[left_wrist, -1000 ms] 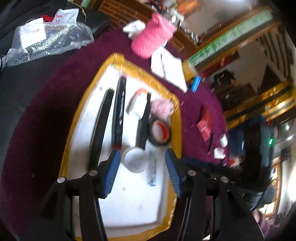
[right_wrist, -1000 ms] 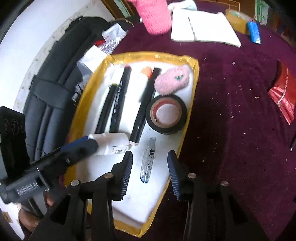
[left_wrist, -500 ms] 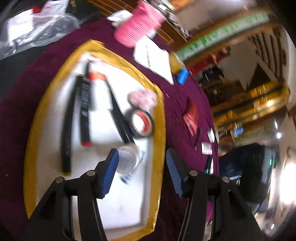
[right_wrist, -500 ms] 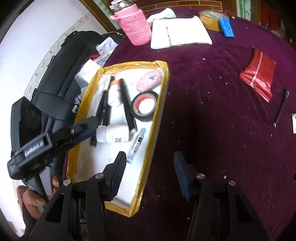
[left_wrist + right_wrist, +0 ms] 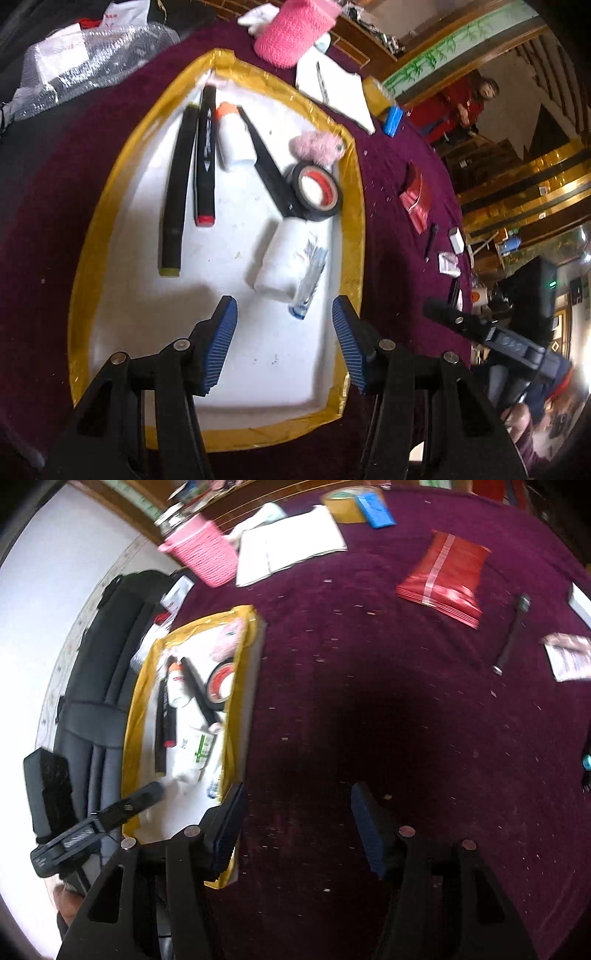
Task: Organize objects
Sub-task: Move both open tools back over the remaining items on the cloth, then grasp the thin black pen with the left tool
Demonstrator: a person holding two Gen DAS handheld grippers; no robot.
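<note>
A white tray with a yellow taped rim (image 5: 354,206) lies on the purple cloth. In it are two black markers (image 5: 177,192), a white bottle with an orange cap (image 5: 236,140), a third black marker, a black tape roll (image 5: 317,192), a pink fluffy piece (image 5: 317,144), a white bottle on its side (image 5: 284,258) and a clear pen (image 5: 310,280). My left gripper (image 5: 284,332) hovers open over the tray's near end, short of the lying bottle. My right gripper (image 5: 299,819) is over bare cloth right of the tray (image 5: 236,709), jaws opening, nothing between them.
On the cloth lie a red packet (image 5: 443,579), a black pen (image 5: 511,635), a white notebook (image 5: 288,542), a yellow tape roll (image 5: 343,500), a blue box (image 5: 375,504) and a pink knitted holder (image 5: 203,550). A black bag (image 5: 99,657) and bubble wrap (image 5: 85,62) border the tray's far side.
The white bottle left the left gripper's fingers and now lies free in the tray. My right gripper swung right, off the tray and over the cloth, and its jaws widened.
</note>
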